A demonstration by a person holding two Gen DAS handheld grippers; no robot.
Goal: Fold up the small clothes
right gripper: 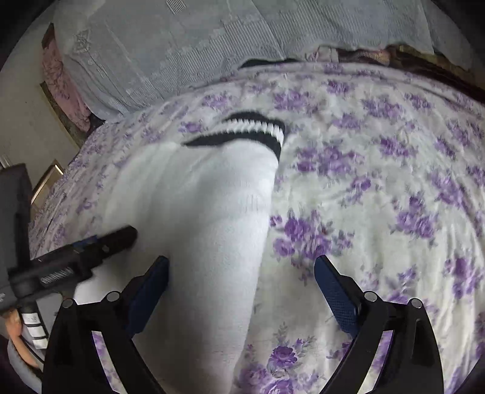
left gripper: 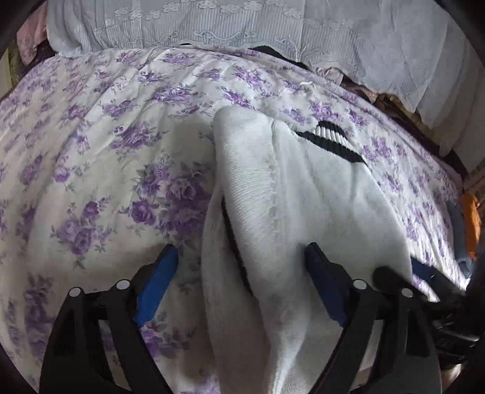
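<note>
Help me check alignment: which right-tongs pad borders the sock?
The left-side blue pad, beside the white black-striped knit sock; the other pad hangs over purple-flowered bedsheet.

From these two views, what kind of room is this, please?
Most likely a bedroom. A floral bedspread with purple roses covers a wide soft surface, a white lace-trimmed cover drapes what may be pillows behind it, and a white sock lies on it.

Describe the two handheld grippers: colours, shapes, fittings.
The left gripper and the right gripper look alike: black angular linkage arms with round silver pivot pins, and flat blue textured pads on the fingers. Side-on, the left shows a coil spring.
</note>
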